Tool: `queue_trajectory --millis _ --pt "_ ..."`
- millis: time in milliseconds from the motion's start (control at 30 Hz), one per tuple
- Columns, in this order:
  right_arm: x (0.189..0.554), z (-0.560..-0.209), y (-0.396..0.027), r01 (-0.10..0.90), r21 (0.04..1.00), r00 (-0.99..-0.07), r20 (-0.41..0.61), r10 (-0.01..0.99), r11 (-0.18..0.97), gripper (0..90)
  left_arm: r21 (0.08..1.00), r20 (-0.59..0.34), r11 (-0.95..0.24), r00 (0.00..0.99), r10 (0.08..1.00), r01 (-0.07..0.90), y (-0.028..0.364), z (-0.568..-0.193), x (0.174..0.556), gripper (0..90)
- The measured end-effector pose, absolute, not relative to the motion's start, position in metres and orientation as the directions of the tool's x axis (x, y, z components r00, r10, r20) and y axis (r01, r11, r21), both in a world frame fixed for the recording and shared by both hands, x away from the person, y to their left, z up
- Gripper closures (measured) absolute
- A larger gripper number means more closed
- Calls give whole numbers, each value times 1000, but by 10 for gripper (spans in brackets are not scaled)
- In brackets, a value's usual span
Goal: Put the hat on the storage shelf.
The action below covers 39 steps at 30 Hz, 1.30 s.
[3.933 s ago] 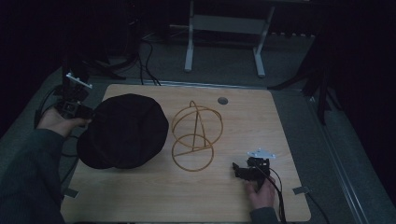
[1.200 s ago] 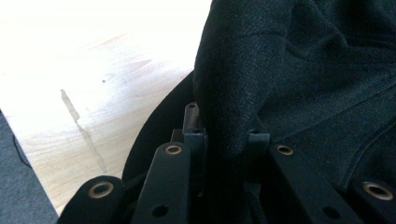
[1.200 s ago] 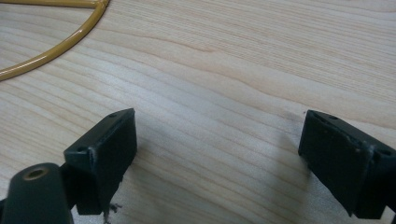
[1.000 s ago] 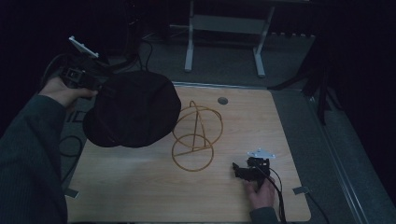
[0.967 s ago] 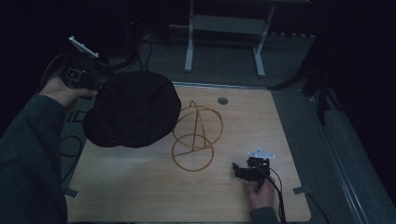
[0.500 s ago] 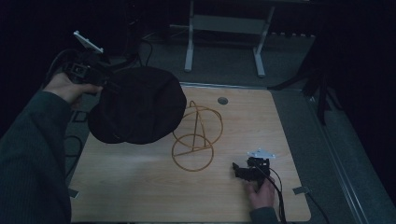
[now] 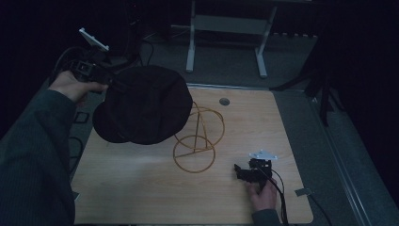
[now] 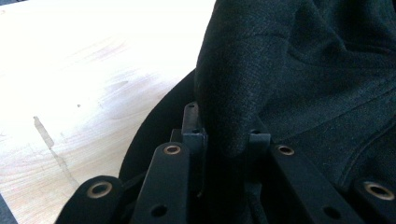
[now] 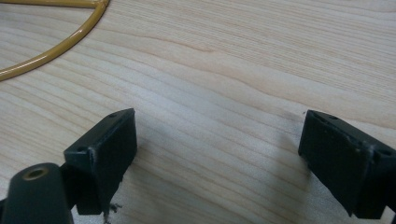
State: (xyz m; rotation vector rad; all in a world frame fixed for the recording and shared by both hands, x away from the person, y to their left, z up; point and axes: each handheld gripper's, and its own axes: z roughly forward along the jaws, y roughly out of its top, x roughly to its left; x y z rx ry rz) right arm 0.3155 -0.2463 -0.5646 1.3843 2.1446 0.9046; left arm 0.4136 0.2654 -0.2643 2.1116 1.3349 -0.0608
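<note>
A black brimmed hat [image 7: 146,106] hangs in the air over the left half of the wooden table [image 7: 141,188]. My left gripper [image 7: 115,84] is shut on its edge, held by a hand at the far left. In the left gripper view the dark cloth [image 8: 303,70] is pinched between the jaws of that gripper [image 8: 224,135]. A gold wire stand [image 7: 197,141] sits mid-table, its left side partly hidden by the hat. My right gripper [image 7: 240,172] rests on the table at the front right, open and with nothing in it [image 9: 217,144]; the stand's ring [image 9: 51,56] curves past at upper left.
A round grommet hole [image 7: 224,101] lies near the table's far edge. Metal legs of another frame [image 7: 226,28] stand on the floor behind. Cables trail on the floor at the left. A bit of tape [image 7: 303,192] marks the right front corner.
The hat, flat on the table at first, has been lifted by my left gripper and carried up and to the right, toward the wire stand. The right gripper has not moved.
</note>
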Motion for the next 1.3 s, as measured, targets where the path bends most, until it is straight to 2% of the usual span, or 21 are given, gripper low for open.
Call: queue_trajectory --millis 500,1300 --pt "315 -565 -246 632 719 -409 -7 912 289 114 490 -366 -293 499 786 821 254 -260 417 766" --pt "315 -565 -246 632 719 -409 -7 912 289 114 487 -357 -354 552 753 798 209 -255 427 765"
